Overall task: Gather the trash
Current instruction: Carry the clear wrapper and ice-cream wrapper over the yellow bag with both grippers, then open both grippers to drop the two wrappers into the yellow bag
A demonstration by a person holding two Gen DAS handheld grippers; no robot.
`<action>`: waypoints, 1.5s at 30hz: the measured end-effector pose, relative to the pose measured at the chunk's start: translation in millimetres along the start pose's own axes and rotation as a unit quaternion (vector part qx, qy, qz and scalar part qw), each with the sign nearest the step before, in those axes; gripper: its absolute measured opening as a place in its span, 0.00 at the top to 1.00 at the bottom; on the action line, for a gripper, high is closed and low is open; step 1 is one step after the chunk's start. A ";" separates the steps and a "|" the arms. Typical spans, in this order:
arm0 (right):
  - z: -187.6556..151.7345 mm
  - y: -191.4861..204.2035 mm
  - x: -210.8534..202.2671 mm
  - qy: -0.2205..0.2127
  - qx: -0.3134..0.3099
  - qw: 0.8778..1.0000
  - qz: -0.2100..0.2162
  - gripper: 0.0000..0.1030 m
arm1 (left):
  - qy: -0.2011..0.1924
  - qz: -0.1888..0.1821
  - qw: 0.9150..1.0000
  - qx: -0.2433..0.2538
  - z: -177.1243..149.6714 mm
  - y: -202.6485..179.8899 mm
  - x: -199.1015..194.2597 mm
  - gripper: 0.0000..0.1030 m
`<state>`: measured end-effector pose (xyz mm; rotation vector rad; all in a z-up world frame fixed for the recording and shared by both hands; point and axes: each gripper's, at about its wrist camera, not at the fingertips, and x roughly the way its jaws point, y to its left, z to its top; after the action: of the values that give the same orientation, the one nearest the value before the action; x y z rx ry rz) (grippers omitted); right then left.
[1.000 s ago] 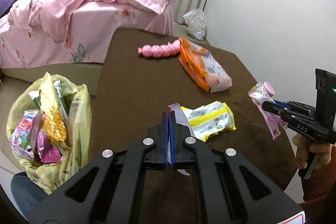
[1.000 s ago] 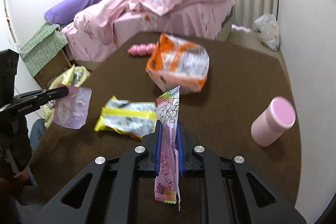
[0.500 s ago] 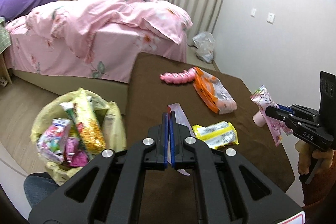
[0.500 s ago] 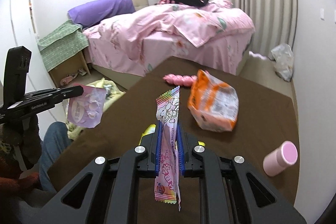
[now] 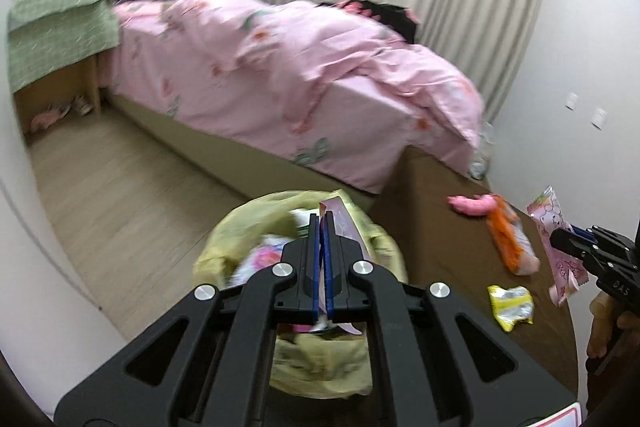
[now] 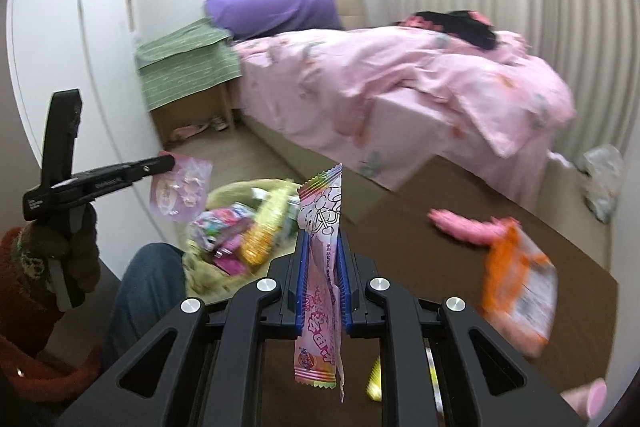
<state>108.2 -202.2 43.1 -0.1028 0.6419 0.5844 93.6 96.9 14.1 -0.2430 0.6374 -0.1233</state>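
Soft, even indoor light, no harsh shadows or glare. Both fisheye views bow the walls and darken at the corners. Motion blur smears the yellow-green plastic trash bag (image 5: 240, 243) just beyond the jaws and the orange snack packet (image 6: 520, 287) to their right.

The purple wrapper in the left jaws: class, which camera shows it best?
Right wrist view: the purple wrapper hangs broadside from the left gripper, printed face visible. The left wrist view shows only its edge behind the shut jaws.
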 end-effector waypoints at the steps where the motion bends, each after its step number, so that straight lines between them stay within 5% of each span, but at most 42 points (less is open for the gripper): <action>1: 6.2 5.6 15.1 0.006 -0.005 1.000 0.013 0.86 | 0.004 0.004 1.000 -0.006 -1.6 6.5 4.1 0.98; 9: 27.4 31.3 119.9 0.061 -0.016 0.996 0.060 0.86 | 0.044 0.011 0.998 -0.033 -15.3 36.8 53.3 0.98; 17: 29.4 28.0 174.2 0.090 0.023 0.992 0.081 0.86 | 0.062 0.004 0.998 -0.031 -17.8 42.9 78.4 0.98; 27: 6.6 35.7 255.9 0.205 0.043 0.972 0.106 0.86 | 0.110 0.009 0.993 -0.029 -34.7 49.0 109.4 0.98; 34: 5.9 38.1 244.2 0.188 0.027 0.977 0.098 0.85 | 0.120 0.002 0.992 -0.036 -39.8 49.3 113.3 0.98; 35: 6.4 39.1 238.4 0.180 0.021 0.979 0.092 0.77 | 0.115 -0.003 0.992 -0.045 -37.9 50.7 110.7 0.98; 37: 4.7 40.6 229.1 0.169 0.020 0.981 0.095 0.60 | 0.108 -0.006 0.993 -0.055 -34.5 52.5 107.3 0.94; 39: 4.3 40.6 223.3 0.163 0.020 0.982 0.098 0.58 | 0.096 -0.002 0.993 -0.062 -30.2 53.7 100.9 0.77; 45: 7.2 34.7 188.1 0.134 0.018 0.987 0.081 0.58 | 0.060 0.014 0.996 -0.063 -15.5 50.8 80.4 0.63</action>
<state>214.9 -80.6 -59.4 -0.0963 0.9290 0.7228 150.4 127.9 -57.4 -0.3503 0.7696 -0.0721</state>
